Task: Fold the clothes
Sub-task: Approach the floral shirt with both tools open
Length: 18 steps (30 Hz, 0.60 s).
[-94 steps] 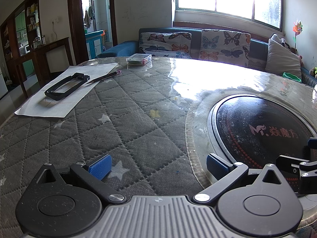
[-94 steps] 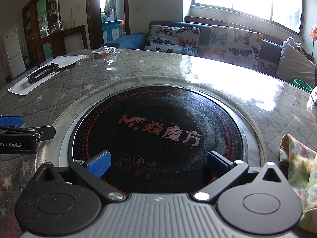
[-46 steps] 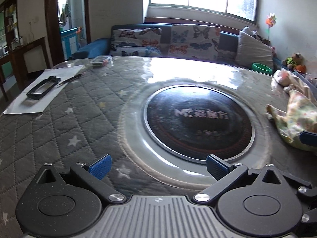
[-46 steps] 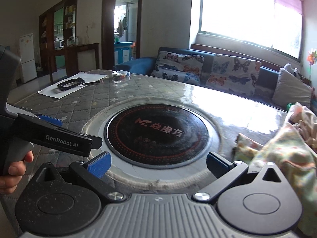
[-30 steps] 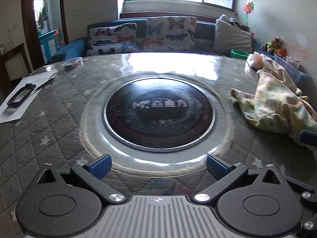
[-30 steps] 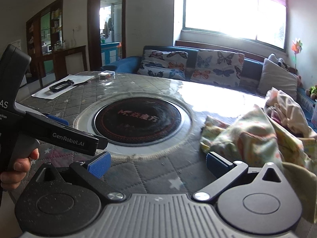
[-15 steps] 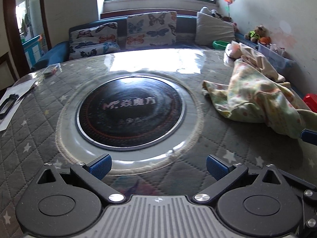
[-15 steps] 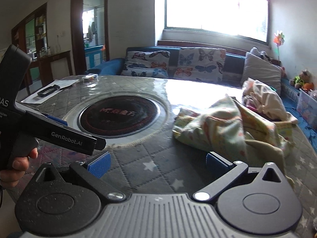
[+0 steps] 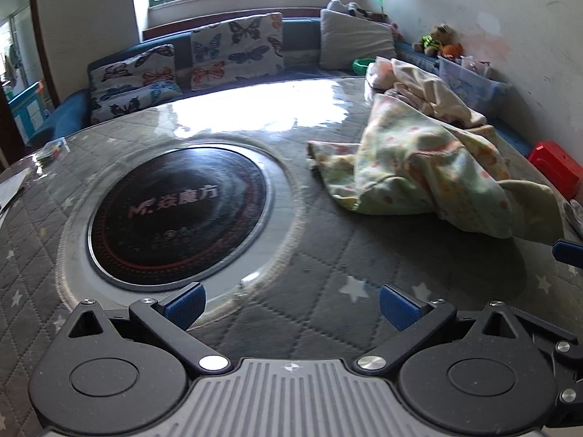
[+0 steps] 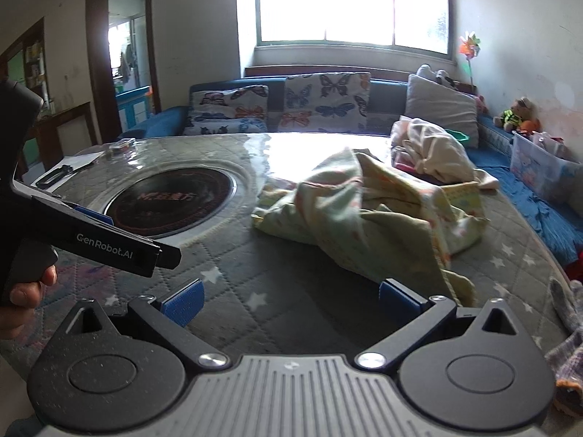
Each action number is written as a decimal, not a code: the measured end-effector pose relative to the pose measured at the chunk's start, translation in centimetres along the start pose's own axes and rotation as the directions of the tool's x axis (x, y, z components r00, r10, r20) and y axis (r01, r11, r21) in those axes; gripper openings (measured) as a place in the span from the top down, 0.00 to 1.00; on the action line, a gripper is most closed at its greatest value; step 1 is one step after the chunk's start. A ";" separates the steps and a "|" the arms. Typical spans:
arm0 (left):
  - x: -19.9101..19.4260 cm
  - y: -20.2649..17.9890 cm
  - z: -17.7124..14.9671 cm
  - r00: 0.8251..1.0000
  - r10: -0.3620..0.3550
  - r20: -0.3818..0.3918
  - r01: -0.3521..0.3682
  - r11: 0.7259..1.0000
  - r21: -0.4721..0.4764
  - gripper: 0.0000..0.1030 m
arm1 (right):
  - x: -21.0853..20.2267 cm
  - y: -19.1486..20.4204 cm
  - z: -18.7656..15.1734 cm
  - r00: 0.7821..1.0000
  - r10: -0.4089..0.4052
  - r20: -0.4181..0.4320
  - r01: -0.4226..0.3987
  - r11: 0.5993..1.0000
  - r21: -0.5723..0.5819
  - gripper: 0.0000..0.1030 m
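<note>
Now I see both tools spread wide and holding nothing: my right tool (image 10: 289,300) hovers just short of the crumpled pale-green printed cloth (image 10: 368,215) on the grey quilted tabletop (image 10: 277,276); my left tool (image 9: 291,304) sits further left.

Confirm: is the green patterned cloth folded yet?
Not folded: the green patterned cloth lies crumpled in a heap on the table.

crumpled garment (image 9: 419,167) on table (image 9: 328,255), right of round cooktop (image 9: 178,207); sofa (image 9: 291,36) behind.
</note>
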<state>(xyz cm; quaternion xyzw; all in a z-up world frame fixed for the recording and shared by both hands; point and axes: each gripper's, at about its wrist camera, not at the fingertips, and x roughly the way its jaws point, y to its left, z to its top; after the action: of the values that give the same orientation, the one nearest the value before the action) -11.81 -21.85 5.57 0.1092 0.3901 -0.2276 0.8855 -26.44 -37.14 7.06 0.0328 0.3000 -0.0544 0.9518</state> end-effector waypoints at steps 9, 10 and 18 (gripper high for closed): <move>0.5 -2.1 0.5 1.000 -0.014 -0.020 0.015 0.999 0.043 0.00 | -1.2 -2.5 -0.5 0.998 -0.055 0.014 0.054 0.997 0.053 0.00; 0.5 -2.2 0.6 1.000 -0.015 -0.021 0.016 0.999 0.046 0.00 | -1.3 -2.8 -0.4 0.998 -0.064 0.017 0.063 0.996 0.057 0.00; 1.1 -3.4 1.1 0.999 -0.013 -0.035 0.015 0.997 0.069 0.00 | -1.2 -4.9 0.5 0.994 -0.100 0.031 0.097 0.992 0.078 0.04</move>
<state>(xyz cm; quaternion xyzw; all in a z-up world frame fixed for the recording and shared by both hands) -12.09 -25.53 5.41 0.1411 0.3979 -0.2455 0.8726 -27.74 -41.94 8.02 0.0533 0.2823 -0.1135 0.9511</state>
